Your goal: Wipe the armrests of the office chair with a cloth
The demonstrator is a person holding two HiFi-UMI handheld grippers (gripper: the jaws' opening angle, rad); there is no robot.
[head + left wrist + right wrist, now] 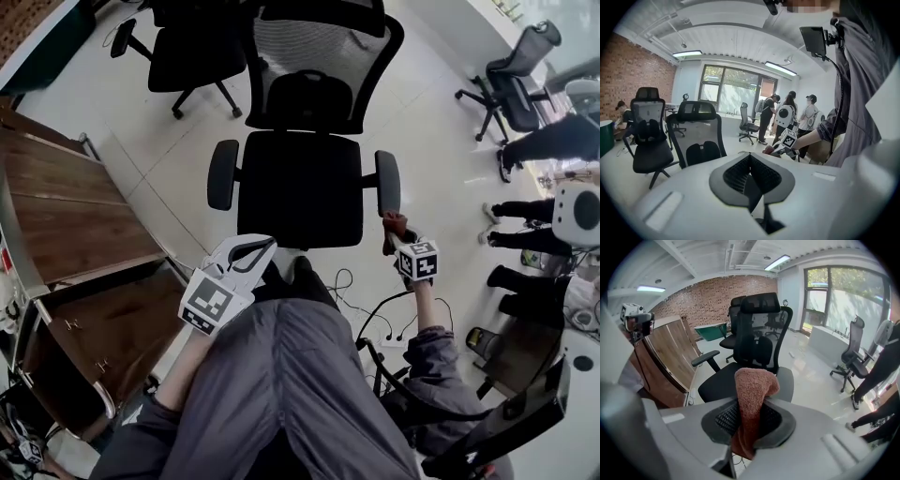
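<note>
The office chair (pixel 300 183) stands at my 12 o'clock, black, with its seat turned toward me and its mesh back on the far side. My right gripper (pixel 749 419) has its jaws pinched on the cloth (pixel 752 390), a reddish-brown terry piece. It rises from between the pads in a folded hump, and a short tail of it hangs out below them.

From the head camera, that gripper sits at about 4 o'clock of the seat. It holds the cloth right at the near end of the armrest (pixel 387 183) on the seat's 3 o'clock side. I cannot tell whether the cloth touches the pad or is just short of it. The other armrest (pixel 222 173), at the seat's 9 o'clock, has nothing on it.

My left gripper (pixel 751 171) has its jaws pressed together with nothing between them. It is held low over my grey clothing (pixel 291 375), near the seat's front edge at about 7 o'clock, well apart from the cloth.

A wooden bench (pixel 66 206) runs along my 9 o'clock. A second black chair (pixel 187 47) stands at 11 o'clock and a grey one (pixel 511 80) at 2 o'clock. Several people (pixel 787 117) stand together off at 3 o'clock. Black cables (pixel 375 319) lie on the pale floor (pixel 441 150) between me and the chair base. A brick wall (pixel 712 296) closes the room beyond the chair.
</note>
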